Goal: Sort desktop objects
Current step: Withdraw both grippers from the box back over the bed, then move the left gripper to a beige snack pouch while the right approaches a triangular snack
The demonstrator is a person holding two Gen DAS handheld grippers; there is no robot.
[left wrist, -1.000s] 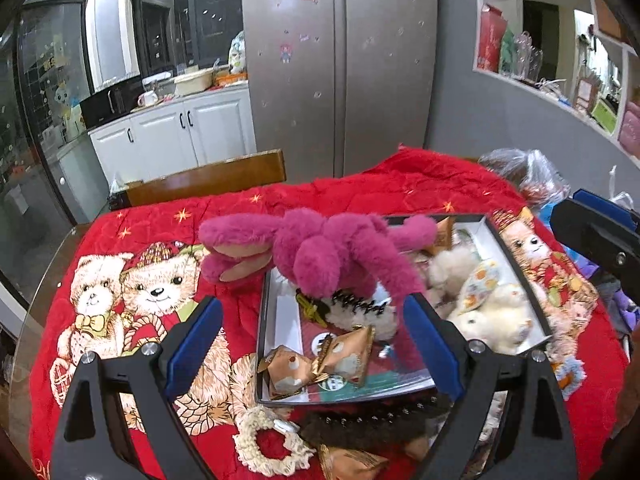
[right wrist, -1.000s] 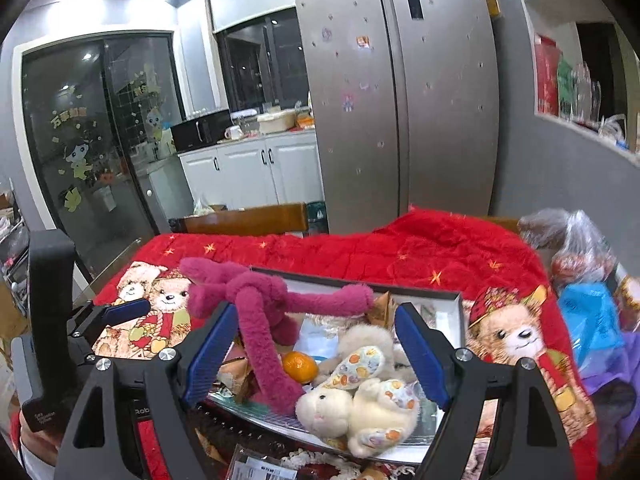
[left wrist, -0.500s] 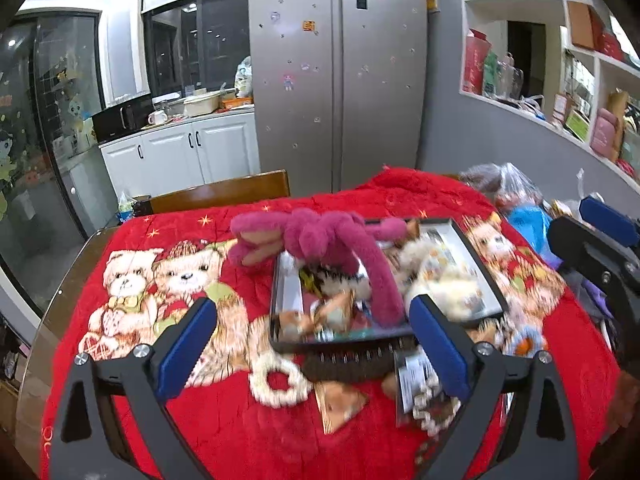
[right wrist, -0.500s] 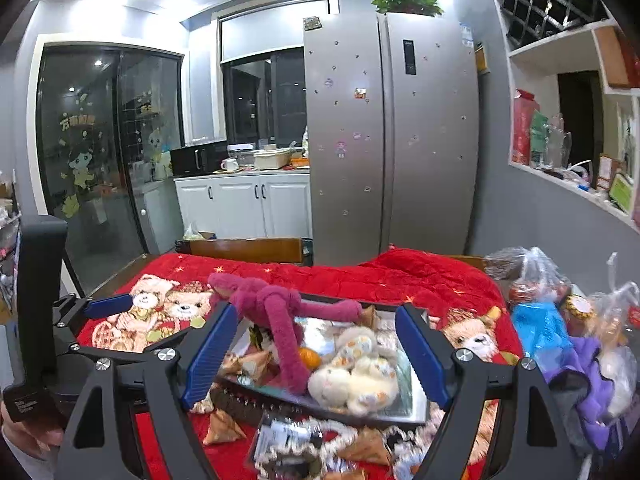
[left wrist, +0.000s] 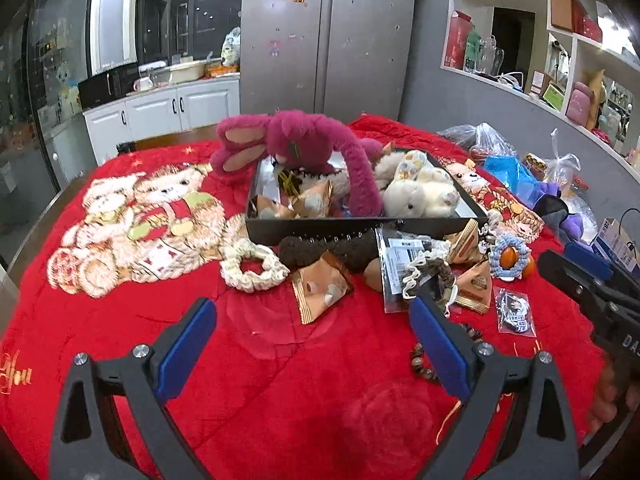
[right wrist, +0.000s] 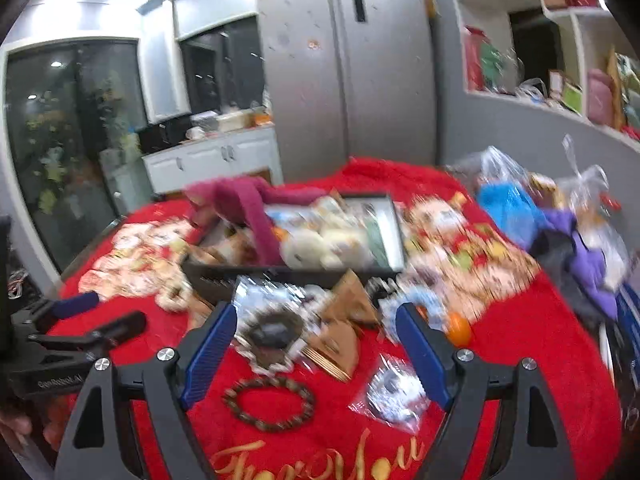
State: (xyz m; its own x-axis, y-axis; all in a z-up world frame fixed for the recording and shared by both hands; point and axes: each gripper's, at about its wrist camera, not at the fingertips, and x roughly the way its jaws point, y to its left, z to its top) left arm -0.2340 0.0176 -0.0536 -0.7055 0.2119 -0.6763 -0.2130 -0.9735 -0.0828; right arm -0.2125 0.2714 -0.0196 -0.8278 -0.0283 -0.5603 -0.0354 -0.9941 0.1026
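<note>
A black tray (left wrist: 360, 226) on the red blanket holds a magenta plush rabbit (left wrist: 308, 140), a cream plush (left wrist: 420, 196) and snack packets. In front of it lie a cream scrunchie (left wrist: 252, 266), a brown hair clip (left wrist: 320, 250), an orange snack packet (left wrist: 320, 292), clear bags and a bead bracelet (right wrist: 268, 404). My left gripper (left wrist: 312, 344) is open and empty, held above the bare blanket near the front edge. My right gripper (right wrist: 316, 344) is open and empty above the snack packets (right wrist: 340, 336); the right wrist view is blurred.
Plastic bags and purple cloth (left wrist: 560, 208) pile up at the table's right side. A small orange (right wrist: 458, 330) lies by a blue crochet ring (left wrist: 510, 256). A fridge (left wrist: 328, 36) and white cabinets (left wrist: 168, 108) stand behind the table. The right gripper also shows in the left wrist view (left wrist: 592, 280).
Both grippers have pulled back from the tray towards the near edge of the table. The tray now looks farther away, and the loose items in front of it have come into view.
</note>
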